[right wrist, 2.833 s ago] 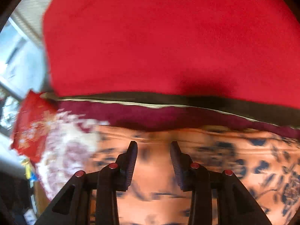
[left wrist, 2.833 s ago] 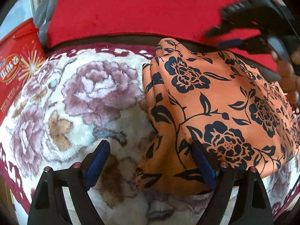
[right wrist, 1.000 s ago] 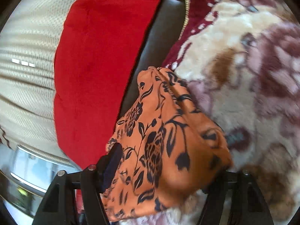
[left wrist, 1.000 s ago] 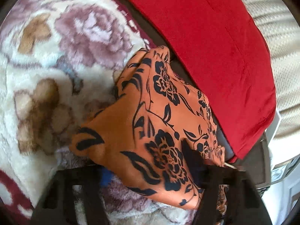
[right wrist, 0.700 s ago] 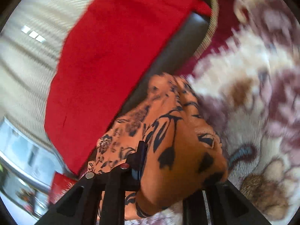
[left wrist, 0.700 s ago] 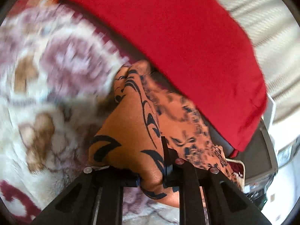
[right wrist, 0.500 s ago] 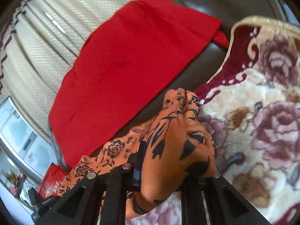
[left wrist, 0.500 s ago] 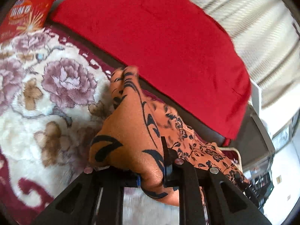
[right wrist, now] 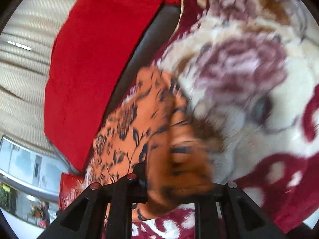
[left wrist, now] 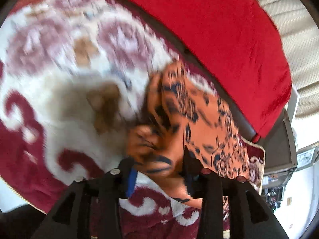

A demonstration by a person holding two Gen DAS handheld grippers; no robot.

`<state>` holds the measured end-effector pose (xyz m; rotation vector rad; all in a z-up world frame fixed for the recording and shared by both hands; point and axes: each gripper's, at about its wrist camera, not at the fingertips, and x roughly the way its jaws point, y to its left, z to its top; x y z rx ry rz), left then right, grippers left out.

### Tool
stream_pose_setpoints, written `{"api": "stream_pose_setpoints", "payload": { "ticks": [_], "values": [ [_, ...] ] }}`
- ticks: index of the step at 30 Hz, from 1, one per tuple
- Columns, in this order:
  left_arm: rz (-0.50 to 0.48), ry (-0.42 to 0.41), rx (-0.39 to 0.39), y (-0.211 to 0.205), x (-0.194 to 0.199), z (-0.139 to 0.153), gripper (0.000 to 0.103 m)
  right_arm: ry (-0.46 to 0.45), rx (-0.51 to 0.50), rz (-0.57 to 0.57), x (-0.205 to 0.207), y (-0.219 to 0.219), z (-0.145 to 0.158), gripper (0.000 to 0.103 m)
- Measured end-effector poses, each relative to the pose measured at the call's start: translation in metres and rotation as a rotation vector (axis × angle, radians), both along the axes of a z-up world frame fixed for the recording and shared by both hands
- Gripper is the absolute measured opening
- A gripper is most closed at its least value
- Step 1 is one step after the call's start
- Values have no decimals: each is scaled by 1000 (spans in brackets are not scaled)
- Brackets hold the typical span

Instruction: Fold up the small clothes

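Left wrist view: the left gripper (left wrist: 159, 169) has its jaws clamped on a bunched edge of the orange flowered garment (left wrist: 191, 109), which trails away over the plush rose-patterned blanket (left wrist: 59, 91) toward a red cushion (left wrist: 209, 20) — a corner hold, apparently to carry one end across for a fold. Motion blur smears the frame.

Right wrist view: the right gripper (right wrist: 171, 185) pinches the garment's (right wrist: 135, 123) other bunched end between narrow jaws, so the cloth hangs between both hands just above the blanket (right wrist: 249, 79).
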<state>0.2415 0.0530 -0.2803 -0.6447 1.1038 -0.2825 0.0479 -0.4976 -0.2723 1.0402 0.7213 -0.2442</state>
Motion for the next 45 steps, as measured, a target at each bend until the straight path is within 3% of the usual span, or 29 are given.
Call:
{"api": "stream_pose_setpoints", "payload": {
  "ticks": [3,4,7,9,11,15,16,20,22,25,27,29,34,37,40,43,45],
  "values": [
    [93,-161,155,11,-8,30,51,-15,-73,-55,-9,-7,15,35],
    [101,-220,214,10,-9,42,52,3,-146,-81,-10,-4,23,35],
    [86,-365,333,-6,-15,61,67,58,-351,-188,-14,-2,49,35],
    [29,-398,394,-22,-16,57,69,27,-395,-228,-19,0,58,36],
    [-73,-388,416,-49,-12,49,69,-32,-382,-158,-5,5,62,35],
    [-259,-333,457,-104,0,27,70,-18,-362,96,50,46,55,35],
    [-273,-330,463,-112,2,23,70,7,-363,184,76,61,54,35],
    [-325,-348,524,-147,22,14,75,51,-386,360,150,94,49,35],
    [-326,-332,531,-153,34,5,75,86,-323,414,196,99,39,35],
    [-310,-253,525,-154,44,-13,86,136,-307,431,239,105,24,35],
    [-282,-248,494,-150,46,-14,88,179,-301,467,264,106,5,35],
    [-304,-256,519,-153,45,-12,89,227,-288,464,279,106,-18,36],
    [-319,-244,526,-154,46,-7,89,173,-267,457,269,98,-6,35],
    [-296,-246,535,-147,43,2,89,105,-273,446,235,90,17,35],
    [-279,-314,529,-140,35,10,89,64,-273,466,194,90,31,35],
    [-336,-214,594,-152,39,-12,89,95,-295,489,160,94,28,35],
    [-313,-254,607,-153,35,-12,90,153,-271,510,154,96,5,35]
  ]
}}
